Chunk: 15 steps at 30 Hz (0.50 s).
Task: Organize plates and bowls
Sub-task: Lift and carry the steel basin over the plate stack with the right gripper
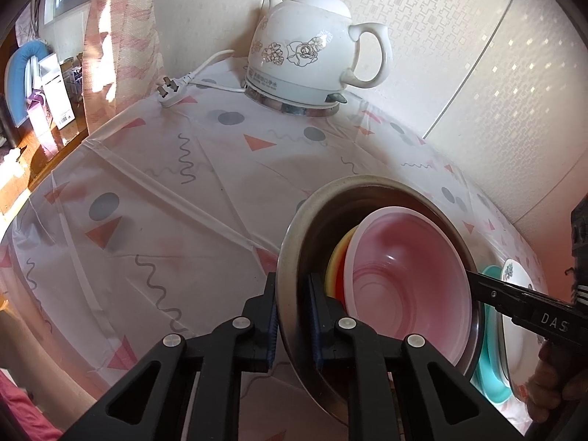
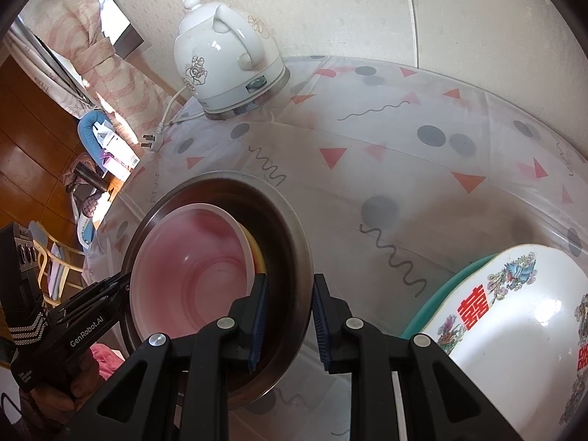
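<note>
A steel bowl [image 1: 294, 250] holds a translucent pink bowl [image 1: 411, 272] with yellow and red bowls [image 1: 336, 261] nested under it. My left gripper [image 1: 292, 319] is shut on the steel bowl's near rim. My right gripper [image 2: 288, 316] straddles the opposite rim of the steel bowl [image 2: 294, 228], fingers apart, one pad [image 2: 257, 316] inside and one outside. The pink bowl [image 2: 191, 268] fills the steel bowl in the right wrist view. The right gripper also shows in the left wrist view [image 1: 477, 283].
A white floral kettle [image 1: 308, 47] stands on its base at the back of the patterned tablecloth [image 1: 165, 191], its plug [image 1: 171, 92] lying beside it. A white decorated plate [image 2: 514, 305] on a teal plate [image 2: 433, 301] sits to the right. A wall runs behind.
</note>
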Available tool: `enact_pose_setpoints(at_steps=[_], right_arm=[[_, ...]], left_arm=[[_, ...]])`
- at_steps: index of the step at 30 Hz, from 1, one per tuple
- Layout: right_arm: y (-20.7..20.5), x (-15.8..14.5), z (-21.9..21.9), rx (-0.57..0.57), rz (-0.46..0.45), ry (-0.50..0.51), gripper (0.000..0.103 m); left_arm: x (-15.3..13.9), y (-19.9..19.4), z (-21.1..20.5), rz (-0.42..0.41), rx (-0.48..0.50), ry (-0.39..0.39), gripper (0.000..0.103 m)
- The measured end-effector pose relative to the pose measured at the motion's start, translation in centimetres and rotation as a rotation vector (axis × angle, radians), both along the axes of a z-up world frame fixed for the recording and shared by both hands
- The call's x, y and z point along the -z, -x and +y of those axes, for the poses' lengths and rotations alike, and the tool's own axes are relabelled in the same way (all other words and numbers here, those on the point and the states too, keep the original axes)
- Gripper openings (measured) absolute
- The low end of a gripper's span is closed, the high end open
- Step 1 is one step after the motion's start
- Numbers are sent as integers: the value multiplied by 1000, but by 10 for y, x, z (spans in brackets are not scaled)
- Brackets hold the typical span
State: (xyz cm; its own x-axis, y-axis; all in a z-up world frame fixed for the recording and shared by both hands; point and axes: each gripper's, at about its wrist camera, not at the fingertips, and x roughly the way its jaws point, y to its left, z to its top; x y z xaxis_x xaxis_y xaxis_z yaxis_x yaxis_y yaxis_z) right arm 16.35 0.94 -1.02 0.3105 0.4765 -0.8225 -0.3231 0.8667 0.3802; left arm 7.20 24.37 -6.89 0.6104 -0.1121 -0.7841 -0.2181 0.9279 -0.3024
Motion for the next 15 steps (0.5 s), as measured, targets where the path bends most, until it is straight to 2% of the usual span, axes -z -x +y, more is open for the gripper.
enact_pose_setpoints(at_steps=[10, 15], right_arm=[[14, -8, -8, 2, 31, -83, 26], [22, -17, -18, 20, 14, -96, 26]], left_arm=[[-14, 17, 0, -23, -5, 10, 13], [-27, 24, -7, -47, 2, 9, 13]])
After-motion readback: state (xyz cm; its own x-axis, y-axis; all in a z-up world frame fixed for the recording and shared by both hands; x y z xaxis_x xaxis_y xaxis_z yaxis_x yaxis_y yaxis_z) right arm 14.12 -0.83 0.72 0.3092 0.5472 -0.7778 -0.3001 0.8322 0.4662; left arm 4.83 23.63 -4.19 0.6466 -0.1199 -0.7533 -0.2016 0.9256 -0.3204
